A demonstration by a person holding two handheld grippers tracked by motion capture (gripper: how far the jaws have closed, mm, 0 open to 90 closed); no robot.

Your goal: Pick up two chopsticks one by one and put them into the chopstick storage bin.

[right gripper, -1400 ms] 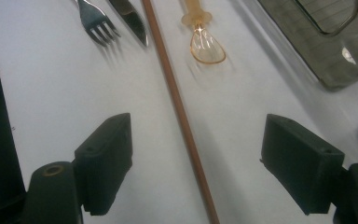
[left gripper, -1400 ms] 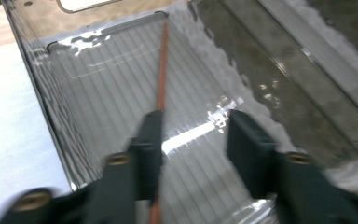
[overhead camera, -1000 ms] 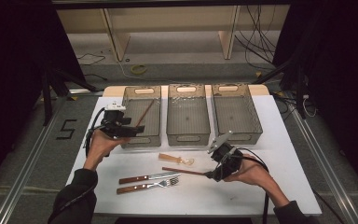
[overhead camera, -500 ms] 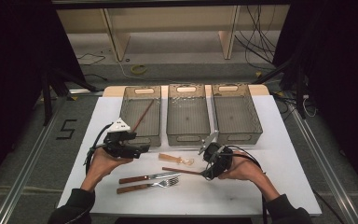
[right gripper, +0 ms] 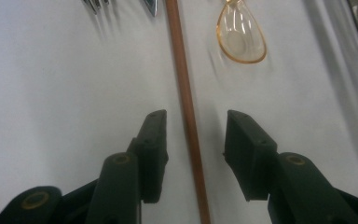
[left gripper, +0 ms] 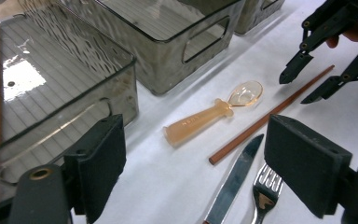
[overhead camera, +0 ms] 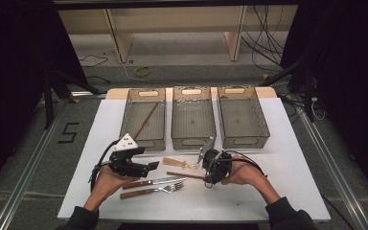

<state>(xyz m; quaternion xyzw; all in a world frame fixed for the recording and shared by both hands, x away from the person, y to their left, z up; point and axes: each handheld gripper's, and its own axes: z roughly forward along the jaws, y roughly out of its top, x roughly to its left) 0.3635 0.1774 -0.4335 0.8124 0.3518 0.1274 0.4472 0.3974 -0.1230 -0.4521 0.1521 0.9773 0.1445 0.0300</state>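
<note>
In the right gripper view, the right gripper (right gripper: 193, 154) rises from the bottom edge with its two black jaws on either side of a brown chopstick (right gripper: 185, 100). They have just been closing, yet a gap shows on each side of the stick, so the pads do not press on it. The chopstick's long axis runs nearly straight up the frame, from between the jaws to the top edge. At the top right lies the clear bowl of an amber baby spoon (right gripper: 240, 35), and fork tines and a knife tip peek in at the top left.

The left gripper view shows the left gripper (left gripper: 205, 161) with jaws spread wide and nothing between them, having just opened a little more. Above them at lower centre lie a knife (left gripper: 235, 179) and a fork (left gripper: 264, 193). The chopstick here slants from lower centre up to the right, where the right gripper's tips straddle its far end. The spoon lies beside it with its bowl towards the upper right.

In the high view, near the bottom, both hands hold their grippers over the white table (overhead camera: 287, 191). Counted there: two forks or knives with wooden handles, one spoon, one loose chopstick lying almost level in the frame, and three grey bins (overhead camera: 192, 117) in a row farther up. A second chopstick (overhead camera: 146, 120) leans diagonally in the leftmost bin.
</note>
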